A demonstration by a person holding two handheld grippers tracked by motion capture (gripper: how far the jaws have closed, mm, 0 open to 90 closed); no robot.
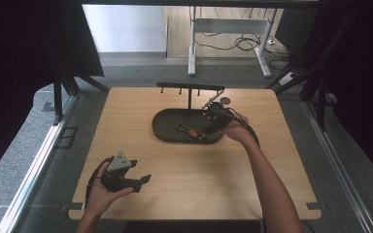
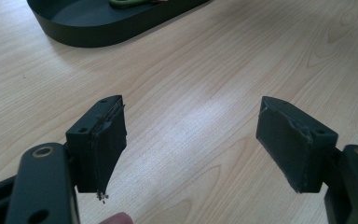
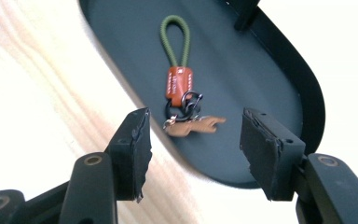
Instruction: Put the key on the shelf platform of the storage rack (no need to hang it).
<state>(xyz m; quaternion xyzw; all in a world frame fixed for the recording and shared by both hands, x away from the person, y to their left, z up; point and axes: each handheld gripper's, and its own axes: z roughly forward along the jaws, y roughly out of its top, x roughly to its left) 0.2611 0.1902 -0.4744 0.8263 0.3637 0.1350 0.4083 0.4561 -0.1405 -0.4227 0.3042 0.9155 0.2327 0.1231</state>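
A keychain (image 3: 182, 88) with a green cord loop, an orange leather tab, a black ring and a small brown charm lies in the black oval tray (image 3: 270, 60). In the high view the keychain (image 1: 188, 130) rests right of the tray's middle. My right gripper (image 3: 193, 144) hovers open just above the tray's near end, jaws either side of the brown charm, touching nothing. My right gripper (image 1: 210, 127) sits at the tray's right end in the high view. My left gripper (image 1: 141, 180) is open over bare wood near the front left, and its jaws (image 2: 191, 140) stand wide apart, empty.
The black tray (image 1: 167, 127) sits at the middle back of the wooden table (image 1: 184, 189). A black rack with small pegs (image 1: 190, 88) stands behind it. A small dark disc (image 1: 225, 101) lies at the back right. The tray's front wall (image 2: 88, 32) shows ahead of the left gripper.
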